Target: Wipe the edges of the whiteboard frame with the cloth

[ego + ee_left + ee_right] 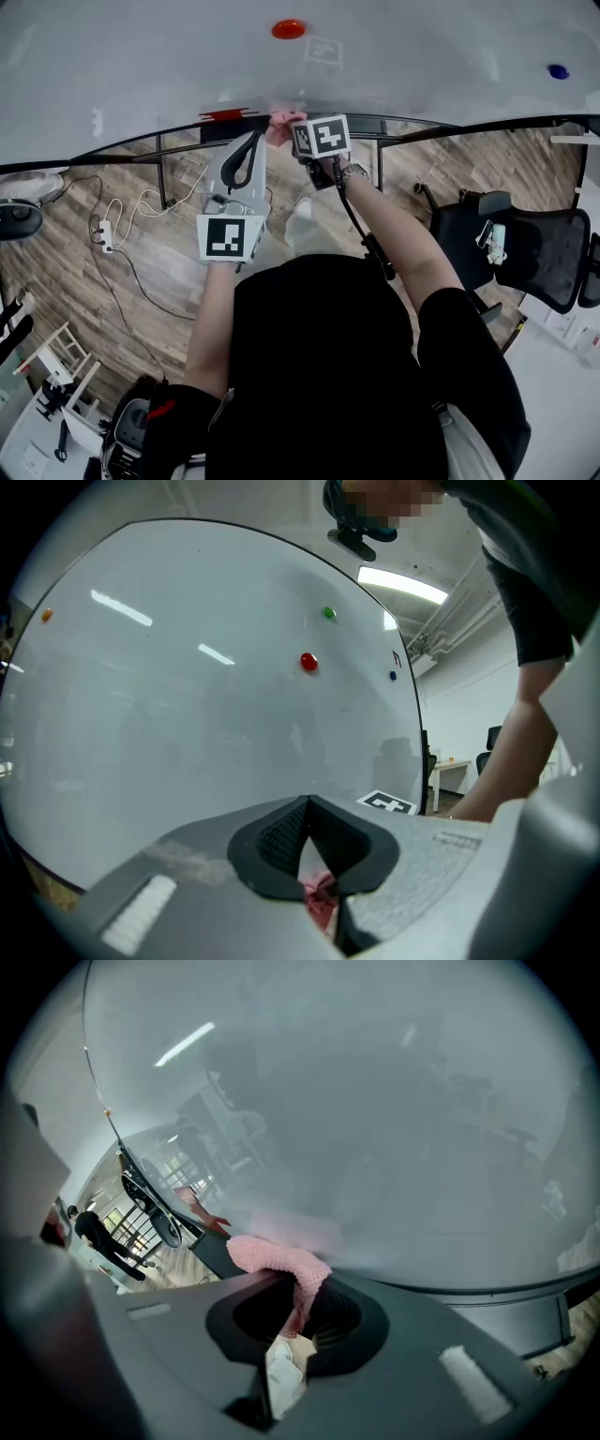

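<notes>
The whiteboard (187,56) fills the top of the head view, its dark bottom frame (422,133) curving across. A pink cloth (281,119) is pressed against that frame near the middle. My right gripper (292,127) is shut on the cloth (277,1255), which bunches over the fingertips against the board and hangs down between the jaws of the right gripper (305,1288). My left gripper (255,139) points at the frame just left of the cloth. Its jaws meet at the tips of the left gripper (309,803). A small pink-red scrap (319,892) shows in the gap behind them.
Magnets dot the board: red (289,29), blue (559,71), green (329,613). A red object (225,114) lies on the ledge left of the cloth. Below are the stand's legs (162,173), a power strip with cables (106,234) and a black office chair (525,248).
</notes>
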`<state>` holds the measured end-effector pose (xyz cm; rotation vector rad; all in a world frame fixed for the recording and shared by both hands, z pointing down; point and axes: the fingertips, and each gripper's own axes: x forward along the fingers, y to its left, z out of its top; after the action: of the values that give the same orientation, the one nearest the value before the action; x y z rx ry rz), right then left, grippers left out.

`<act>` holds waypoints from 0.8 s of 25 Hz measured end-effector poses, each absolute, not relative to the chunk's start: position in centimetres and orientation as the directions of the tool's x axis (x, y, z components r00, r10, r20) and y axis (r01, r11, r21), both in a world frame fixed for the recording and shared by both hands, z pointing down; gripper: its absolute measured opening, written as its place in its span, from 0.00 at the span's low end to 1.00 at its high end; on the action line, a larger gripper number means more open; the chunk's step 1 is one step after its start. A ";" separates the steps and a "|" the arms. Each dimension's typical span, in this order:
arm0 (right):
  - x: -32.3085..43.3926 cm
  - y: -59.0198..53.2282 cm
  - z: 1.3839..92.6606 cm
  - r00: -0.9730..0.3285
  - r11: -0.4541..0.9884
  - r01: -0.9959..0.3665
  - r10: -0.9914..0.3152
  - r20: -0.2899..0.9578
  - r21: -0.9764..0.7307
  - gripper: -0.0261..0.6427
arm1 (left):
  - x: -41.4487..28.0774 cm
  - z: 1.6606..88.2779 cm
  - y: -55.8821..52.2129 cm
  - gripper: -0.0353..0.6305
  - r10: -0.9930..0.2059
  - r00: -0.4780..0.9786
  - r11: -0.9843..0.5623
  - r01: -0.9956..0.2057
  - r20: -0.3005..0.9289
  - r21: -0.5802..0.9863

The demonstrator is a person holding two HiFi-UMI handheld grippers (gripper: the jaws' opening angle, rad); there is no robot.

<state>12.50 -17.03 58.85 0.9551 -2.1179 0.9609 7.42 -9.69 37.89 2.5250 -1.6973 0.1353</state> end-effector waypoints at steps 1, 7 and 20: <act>12.7 -17.1 58.9 -0.549 0.477 -0.803 -0.355 0.757 -0.359 0.10 | 7.6 37.9 -9.7 0.06 -0.919 0.373 -0.372 -0.928 0.129 0.029; 13.6 -17.2 58.8 -0.551 0.482 -0.800 -0.355 0.755 -0.357 0.10 | 8.3 37.8 -9.5 0.06 -0.927 0.353 -0.353 -0.935 0.126 0.025; 14.2 -17.4 59.0 -0.523 0.461 -0.822 -0.379 0.763 -0.335 0.11 | 7.9 38.1 -10.0 0.06 -0.908 0.399 -0.396 -0.917 0.126 0.050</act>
<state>14.22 -17.36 58.99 0.9957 -2.1033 0.9432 7.94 -10.02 38.05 2.5324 -1.6596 0.1184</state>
